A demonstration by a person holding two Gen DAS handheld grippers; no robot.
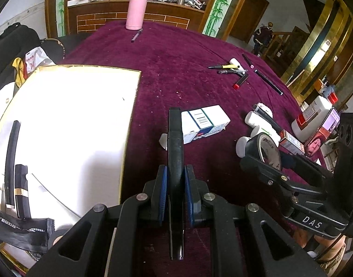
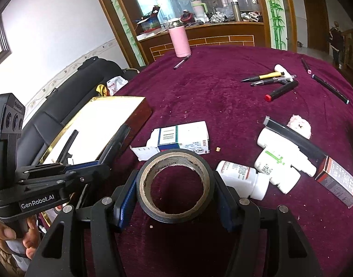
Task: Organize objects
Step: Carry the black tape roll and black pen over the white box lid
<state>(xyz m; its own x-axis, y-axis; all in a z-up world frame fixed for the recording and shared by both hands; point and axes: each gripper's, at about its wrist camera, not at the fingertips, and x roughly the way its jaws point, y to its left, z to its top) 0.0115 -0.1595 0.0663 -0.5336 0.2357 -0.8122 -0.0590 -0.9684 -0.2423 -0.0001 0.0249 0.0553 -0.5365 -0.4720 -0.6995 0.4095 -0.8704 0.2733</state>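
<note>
While the left gripper (image 1: pixel 176 184) has its jaws pinching a black pen (image 1: pixel 175 138) near the white box (image 1: pixel 72 127), the right gripper's (image 2: pixel 174 198) jaws clamp a tape roll (image 2: pixel 175 184) above the tabletop (image 2: pixel 222 106), medicine box (image 2: pixel 183 138) at 12 o'clock.

- A maroon velvet tablecloth (image 2: pixel 222 106) is spread over the whole table.
- A wooden counter with a brick-pattern front (image 2: pixel 206 39) is seen beyond the far edge, cluttered on top.
- Bamboo-painted panels (image 2: pixel 274 11) are set at both sides of the glazed opening above it.
- A black sofa (image 2: pixel 67 97) is placed at the left, against a white wall.
- A brown door (image 2: pixel 316 20) is seen far right.
</note>
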